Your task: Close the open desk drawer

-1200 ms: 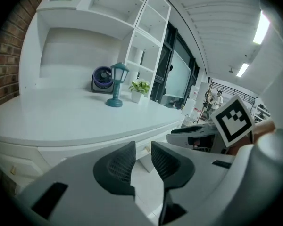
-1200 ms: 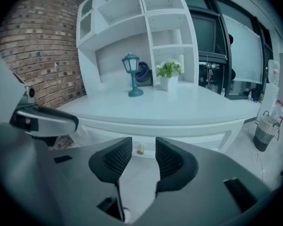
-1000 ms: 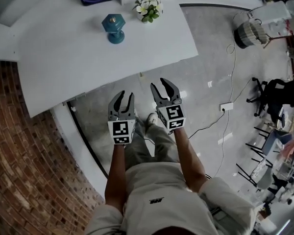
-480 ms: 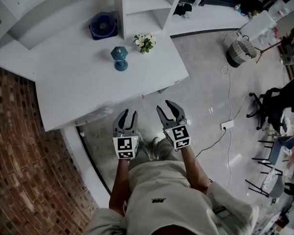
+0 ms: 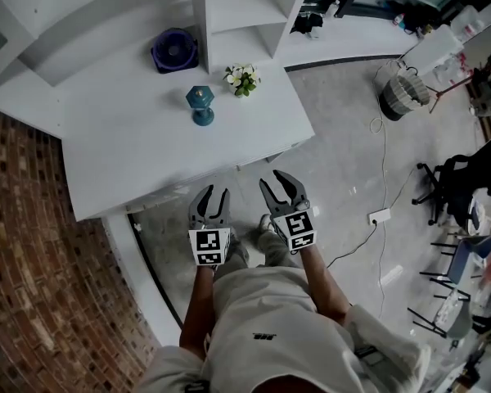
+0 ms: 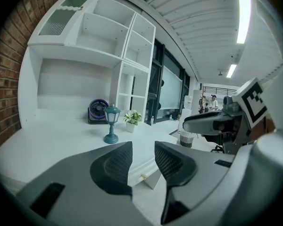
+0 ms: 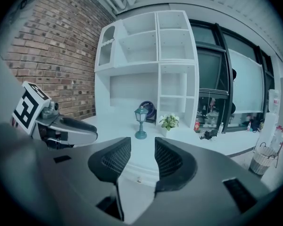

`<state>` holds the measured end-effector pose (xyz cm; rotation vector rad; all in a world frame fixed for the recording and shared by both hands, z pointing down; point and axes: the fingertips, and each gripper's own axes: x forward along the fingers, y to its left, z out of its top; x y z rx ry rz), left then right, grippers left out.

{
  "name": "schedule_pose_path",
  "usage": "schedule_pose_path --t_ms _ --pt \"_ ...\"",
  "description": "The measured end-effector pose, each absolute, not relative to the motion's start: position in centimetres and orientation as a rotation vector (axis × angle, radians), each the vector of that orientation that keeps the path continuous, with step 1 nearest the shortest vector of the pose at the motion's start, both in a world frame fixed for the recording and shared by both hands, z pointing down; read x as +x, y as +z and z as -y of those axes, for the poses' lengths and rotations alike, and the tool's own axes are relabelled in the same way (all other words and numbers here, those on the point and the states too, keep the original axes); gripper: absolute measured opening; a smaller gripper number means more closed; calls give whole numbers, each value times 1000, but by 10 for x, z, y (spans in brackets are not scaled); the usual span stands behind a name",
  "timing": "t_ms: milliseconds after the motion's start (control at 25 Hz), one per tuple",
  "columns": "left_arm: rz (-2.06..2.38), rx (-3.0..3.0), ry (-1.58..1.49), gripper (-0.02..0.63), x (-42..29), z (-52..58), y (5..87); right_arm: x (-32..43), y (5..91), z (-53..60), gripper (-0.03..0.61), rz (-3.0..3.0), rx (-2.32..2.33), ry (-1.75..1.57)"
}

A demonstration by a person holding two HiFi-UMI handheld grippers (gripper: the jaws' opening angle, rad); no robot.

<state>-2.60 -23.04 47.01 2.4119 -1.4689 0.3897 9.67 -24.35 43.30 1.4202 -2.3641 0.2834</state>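
Observation:
A white desk stands ahead of me. Under its front edge a white drawer front with a small knob juts out; the right gripper view shows the drawer front too. My left gripper hangs in the air short of the desk edge. Its jaws have just been opening, and nothing is between its fingers. Beside it, at about the same height, my right gripper is open and empty. Neither gripper touches the drawer or the desk.
On the desk are a teal lantern lamp, a small flower pot and a purple fan, with a white shelf unit behind. A brick wall is on the left. A basket, a power strip and chairs are on the right.
Both grippers have risen side by side in front of the desk. The head view has shifted and now takes in more of the shelf unit.

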Motion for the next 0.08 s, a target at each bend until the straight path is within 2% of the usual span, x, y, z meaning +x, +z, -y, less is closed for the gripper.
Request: schedule_pose_path --t_ms 80 --pt "1468 2410 395 161 -21 240 472 100 435 253 152 2371 1420 289"
